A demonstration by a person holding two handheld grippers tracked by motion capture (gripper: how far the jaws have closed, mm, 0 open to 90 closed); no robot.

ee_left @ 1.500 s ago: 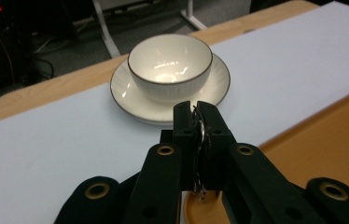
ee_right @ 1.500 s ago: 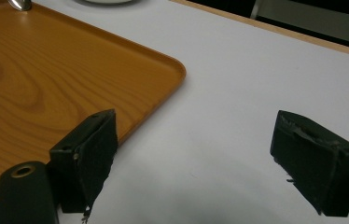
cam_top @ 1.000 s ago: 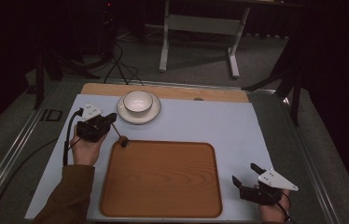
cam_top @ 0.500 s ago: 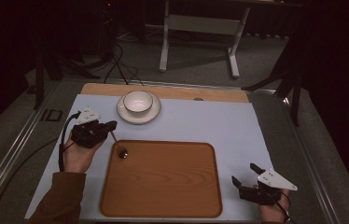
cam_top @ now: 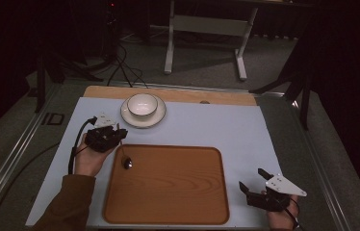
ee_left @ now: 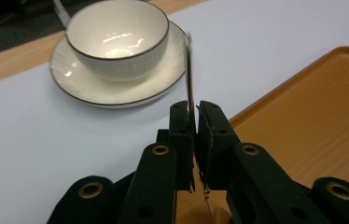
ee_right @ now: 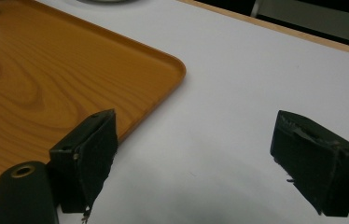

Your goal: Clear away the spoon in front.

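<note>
While I am holding one gripper in each hand at the table, the items are lying as follows. Left gripper (cam_top: 115, 136): its jaws are standing very narrow with a thin metal spoon (ee_left: 190, 74) between them; they have just been easing apart a little, and I cannot tell whether the pads are still pressing on the handle. In the left gripper view the handle is running up from between the jaws toward the cup. In the high view the spoon's bowl (cam_top: 127, 163) is lying just below and beside those jaws, on the near left corner of the wooden tray (cam_top: 178, 192). White cup (ee_left: 116, 37): sitting upright in its saucer (ee_left: 84, 88), just ahead of the left jaws, apart from them. Right gripper (cam_top: 254, 188): its jaws are standing wide with nothing between them, over bare white mat (ee_right: 256, 93); the tray's corner (ee_right: 163, 70) is lying just to the left of its left jaw. The two grippers are sitting well apart, the tray between them.
</note>
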